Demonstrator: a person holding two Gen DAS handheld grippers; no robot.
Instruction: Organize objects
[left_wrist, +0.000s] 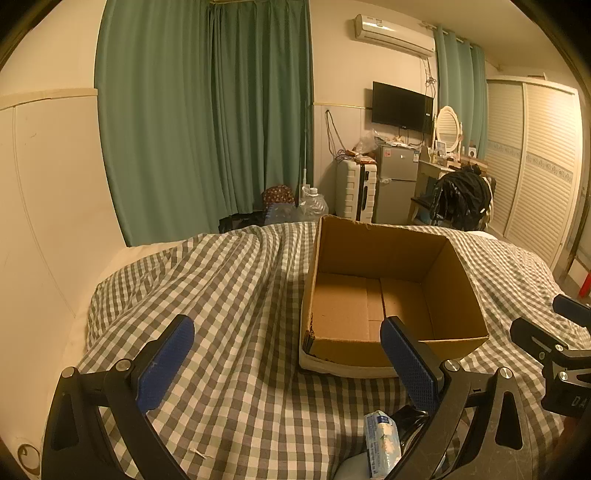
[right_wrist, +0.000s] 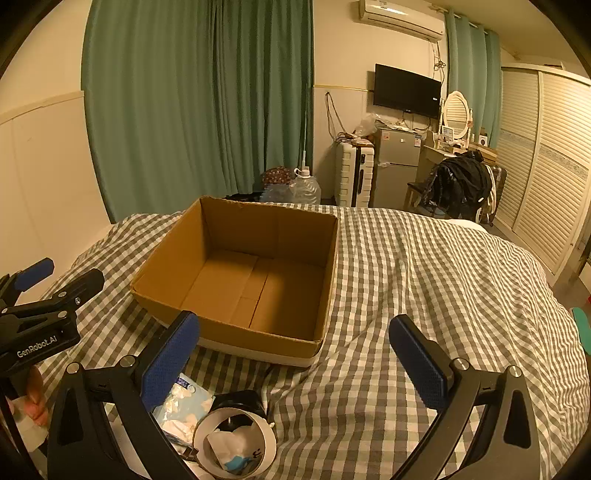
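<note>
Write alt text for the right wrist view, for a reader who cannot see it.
An empty open cardboard box sits on a checked bedspread, ahead of the open right gripper. A tissue pack and a round white container lie near its left finger.

The box (right_wrist: 236, 280) is plain matt brown cardboard, edges a bit rough and torn. It sits on soft woven checked cloth (right_wrist: 424, 280), wrinkly all over. Both grippers have 2 textured blue rubbery pads (left_wrist: 166, 363) on black matt plastic with shiny metal bolts. The wipes pack (left_wrist: 382, 448) is glossy plastic film.
</note>
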